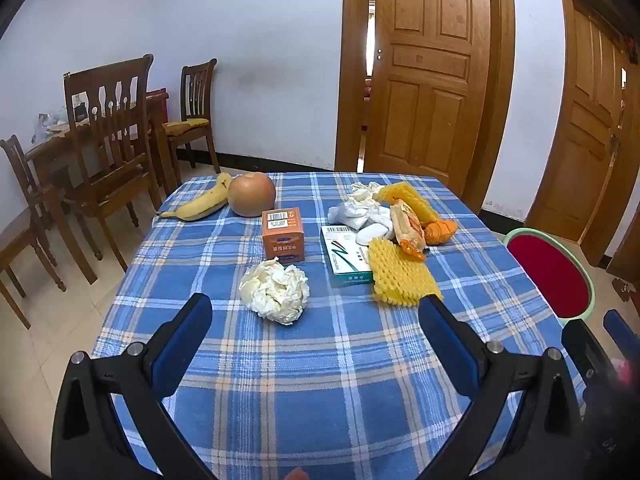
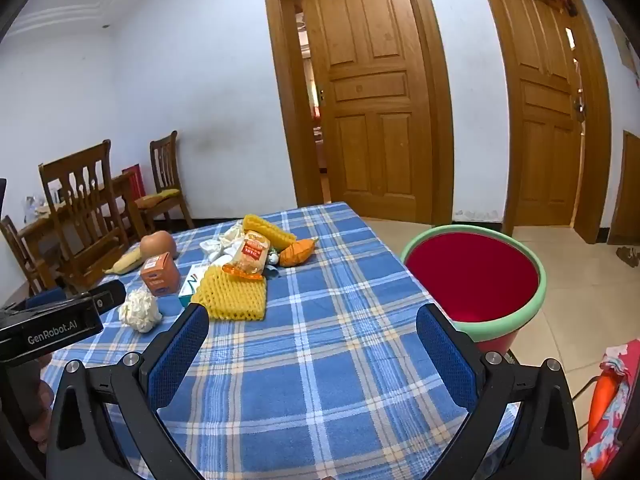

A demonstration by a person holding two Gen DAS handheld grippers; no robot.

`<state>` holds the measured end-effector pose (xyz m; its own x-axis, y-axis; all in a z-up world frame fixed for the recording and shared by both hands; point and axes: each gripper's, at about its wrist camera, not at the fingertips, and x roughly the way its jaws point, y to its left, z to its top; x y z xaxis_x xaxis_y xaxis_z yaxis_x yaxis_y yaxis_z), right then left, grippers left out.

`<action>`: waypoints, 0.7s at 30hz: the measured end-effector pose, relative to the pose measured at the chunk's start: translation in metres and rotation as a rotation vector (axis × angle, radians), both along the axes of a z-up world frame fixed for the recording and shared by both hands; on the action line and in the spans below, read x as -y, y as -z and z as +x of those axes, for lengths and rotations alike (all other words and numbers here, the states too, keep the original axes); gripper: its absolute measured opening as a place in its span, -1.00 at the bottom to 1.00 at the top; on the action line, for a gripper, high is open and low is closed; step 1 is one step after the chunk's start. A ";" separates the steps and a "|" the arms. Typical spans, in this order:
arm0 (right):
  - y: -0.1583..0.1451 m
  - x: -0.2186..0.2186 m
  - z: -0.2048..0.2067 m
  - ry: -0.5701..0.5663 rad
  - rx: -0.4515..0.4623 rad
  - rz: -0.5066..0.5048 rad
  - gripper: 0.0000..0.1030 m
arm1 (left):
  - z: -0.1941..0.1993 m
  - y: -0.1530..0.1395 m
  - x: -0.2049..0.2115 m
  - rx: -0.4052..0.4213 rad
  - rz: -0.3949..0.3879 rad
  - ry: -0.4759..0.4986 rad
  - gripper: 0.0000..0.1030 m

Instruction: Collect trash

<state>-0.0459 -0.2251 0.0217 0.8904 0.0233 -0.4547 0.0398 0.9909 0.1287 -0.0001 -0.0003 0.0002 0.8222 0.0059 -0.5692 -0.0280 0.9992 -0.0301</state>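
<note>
Trash on the table [image 1: 320, 380], which is covered by a blue plaid cloth: a crumpled paper ball [image 1: 275, 291] lies nearest the left gripper [image 1: 316, 312], between its fingers in that view. Behind the ball stands an orange box [image 1: 282, 235], and to its right lies a white-and-green carton [image 1: 347, 255], partly overlapped by a yellow foam net [image 1: 402, 276]. Farther back sits a heap of white tissue [image 1: 362, 216], a snack wrapper [image 1: 408, 226], orange peel [image 1: 440, 231] and a second foam net [image 1: 406, 197]. A banana [image 1: 202, 203] and a round brown fruit [image 1: 251, 193] touch at the far left corner. Both grippers hang above the near table edge, jaws wide apart and empty; right gripper [image 2: 312, 322]. A red bin with green rim [image 2: 474, 276] stands just beside the table's right edge.
</note>
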 end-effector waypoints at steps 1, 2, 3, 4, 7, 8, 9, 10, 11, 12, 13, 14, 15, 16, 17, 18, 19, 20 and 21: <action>0.000 0.000 0.000 -0.001 0.000 0.001 1.00 | 0.000 0.000 0.000 0.001 0.000 -0.002 0.97; 0.000 0.000 0.000 -0.002 0.001 0.001 1.00 | 0.000 0.000 0.001 0.001 0.001 -0.004 0.97; 0.000 0.000 0.000 -0.003 0.002 -0.001 1.00 | -0.001 -0.001 0.001 0.003 0.002 -0.007 0.97; 0.000 -0.001 0.000 -0.003 0.004 -0.003 1.00 | -0.002 0.003 0.005 0.003 0.003 -0.006 0.97; 0.000 -0.001 0.000 -0.002 0.001 -0.003 1.00 | 0.000 0.003 0.002 -0.013 -0.008 0.002 0.97; 0.000 -0.001 0.000 -0.001 0.002 -0.003 1.00 | 0.001 0.002 0.001 -0.014 -0.010 0.002 0.97; 0.000 -0.001 0.000 -0.003 -0.004 -0.003 1.00 | 0.001 0.002 0.001 -0.014 -0.010 0.002 0.97; 0.000 -0.001 0.000 -0.003 -0.004 -0.004 1.00 | 0.001 0.002 0.001 -0.015 -0.010 0.003 0.97; -0.001 -0.002 0.000 -0.003 -0.003 -0.004 1.00 | 0.001 0.002 0.001 -0.015 -0.010 0.003 0.97; -0.002 -0.002 -0.001 -0.003 -0.003 -0.005 1.00 | 0.001 0.002 0.000 -0.015 -0.010 0.003 0.97; -0.002 -0.002 -0.001 -0.004 -0.004 -0.003 1.00 | 0.000 0.002 0.001 -0.015 -0.010 0.003 0.97; -0.001 0.000 -0.001 -0.004 -0.005 -0.001 1.00 | 0.000 0.002 0.001 -0.014 -0.011 0.003 0.97; 0.000 0.000 -0.001 -0.004 -0.006 -0.001 1.00 | 0.000 0.002 0.001 -0.014 -0.010 0.003 0.97; 0.000 0.000 -0.001 -0.004 -0.006 -0.001 1.00 | 0.000 0.002 0.002 -0.014 -0.011 0.002 0.97; 0.000 0.000 -0.001 -0.003 -0.006 -0.001 1.00 | 0.000 0.002 0.001 -0.014 -0.010 0.004 0.97; 0.000 0.000 -0.001 -0.002 -0.006 -0.001 1.00 | 0.000 0.002 0.001 -0.013 -0.009 0.003 0.97; 0.001 -0.001 0.000 -0.002 -0.005 -0.001 1.00 | 0.001 0.003 0.000 -0.013 -0.009 0.002 0.97; 0.002 -0.001 0.002 -0.002 -0.003 0.000 1.00 | 0.002 0.005 0.000 -0.012 -0.010 0.001 0.97; 0.002 -0.001 0.000 -0.002 -0.001 -0.001 1.00 | 0.002 0.005 0.000 -0.012 -0.010 0.001 0.97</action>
